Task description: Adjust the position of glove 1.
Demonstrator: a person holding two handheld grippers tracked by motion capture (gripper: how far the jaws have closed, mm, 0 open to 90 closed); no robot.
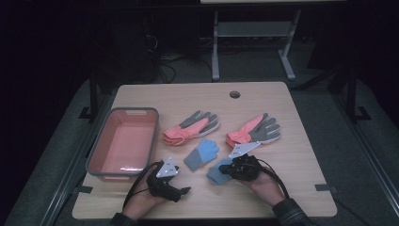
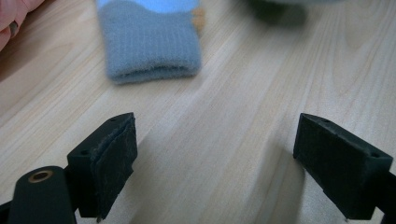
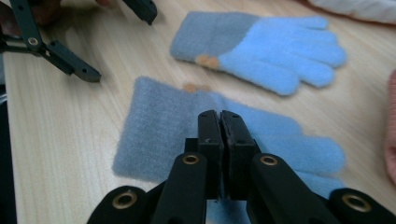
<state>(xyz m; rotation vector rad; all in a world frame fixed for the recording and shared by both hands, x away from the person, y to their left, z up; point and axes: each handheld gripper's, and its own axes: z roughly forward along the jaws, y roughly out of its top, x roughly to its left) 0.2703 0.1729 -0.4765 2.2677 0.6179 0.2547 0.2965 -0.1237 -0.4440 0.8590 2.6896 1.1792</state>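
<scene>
right gripper (image 3: 220, 114) shut on near blue glove (image 3: 159, 121), other blue glove (image 3: 261, 46) beyond

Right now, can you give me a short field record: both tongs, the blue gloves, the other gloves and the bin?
left tongs: open, over bare table, holding nothing
right tongs: shut on near blue glove
far blue glove: flat on table, untouched
table: light wood
pink-and-grey gloves: two, left one, right one, beyond the blue pair
pink bin: at table's left, nothing visible inside
</scene>
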